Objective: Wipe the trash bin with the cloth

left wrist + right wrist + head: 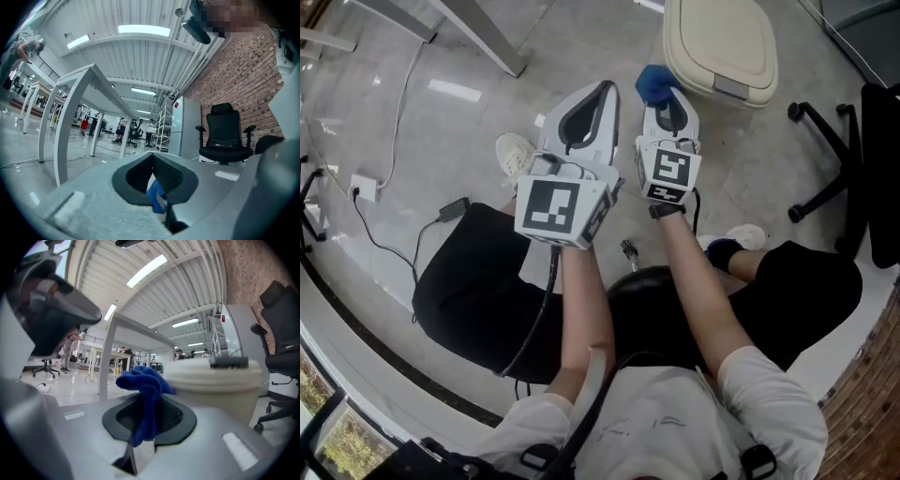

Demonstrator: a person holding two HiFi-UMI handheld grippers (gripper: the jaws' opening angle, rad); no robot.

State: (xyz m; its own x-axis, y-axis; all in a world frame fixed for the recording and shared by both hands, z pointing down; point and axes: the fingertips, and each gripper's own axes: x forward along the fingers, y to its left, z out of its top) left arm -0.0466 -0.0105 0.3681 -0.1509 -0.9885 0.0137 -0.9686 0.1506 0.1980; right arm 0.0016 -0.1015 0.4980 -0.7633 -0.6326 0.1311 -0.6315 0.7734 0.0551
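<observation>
A cream trash bin (719, 47) with its lid down stands on the floor ahead of me; in the right gripper view the bin (220, 380) rises just beyond the jaws. My right gripper (668, 105) is shut on a blue cloth (656, 84), which bunches above its tips, close to the bin's left side. The cloth (145, 385) hangs down between the dark pads of the right gripper (149, 416). My left gripper (602, 94) is held beside it, shut, away from the bin. In the left gripper view the left gripper (153, 161) has its pads together; a blue scrap shows below them, and I cannot tell what it is.
I sit on a black stool with my feet on the grey floor. A black office chair (853, 159) stands to the right, a white table leg (478, 33) at the upper left. A cable and a wall socket (361, 187) lie at the left. A white cabinet (185, 126) stands far off.
</observation>
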